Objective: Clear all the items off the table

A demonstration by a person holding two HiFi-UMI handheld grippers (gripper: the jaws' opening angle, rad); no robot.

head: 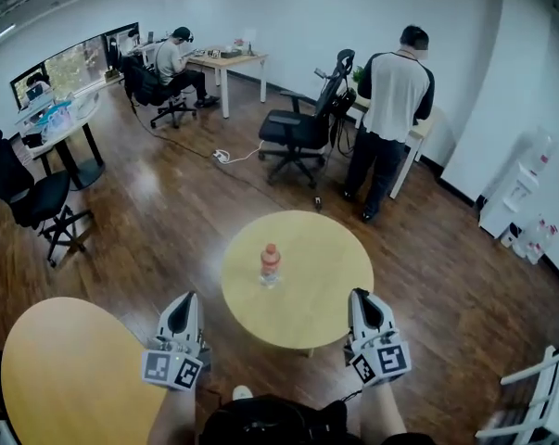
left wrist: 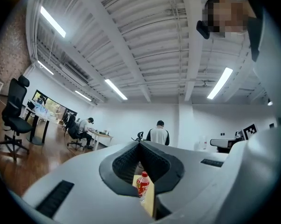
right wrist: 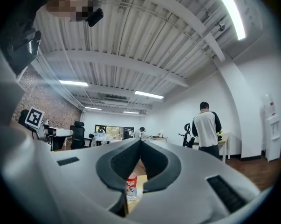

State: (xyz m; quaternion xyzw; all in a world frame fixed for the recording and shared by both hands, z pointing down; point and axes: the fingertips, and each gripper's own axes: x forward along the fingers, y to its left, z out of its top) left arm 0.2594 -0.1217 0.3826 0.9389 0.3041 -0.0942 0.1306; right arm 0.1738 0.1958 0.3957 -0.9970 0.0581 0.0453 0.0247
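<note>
The left gripper (head: pixel 184 302) has its jaws pressed together with nothing between them, and its own view (left wrist: pixel 139 143) shows the dark pads meeting in a closed line. The right gripper (head: pixel 361 299) is the same: jaws closed tight and empty (right wrist: pixel 140 141). Both are held near the front edge of the round desk (head: pixel 325 286), one at each side, touching neither it nor anything on it.

One clear plastic bottle (head: pixel 270 265) with a red label and cap stands upright near the middle of that desk, apart from both grippers; each gripper view shows it beyond the closed jaws (left wrist: pixel 142 185) (right wrist: pixel 131 183).

A second round desk (head: pixel 66 378) sits at lower left. The room is an office with a dark wooden floor (head: pixel 168 221) and white walls. There are two people: a standing person (head: pixel 390 109) at a far desk and a seated person (head: pixel 172 58) at another. Three black office chairs (head: pixel 298 128) are visible
</note>
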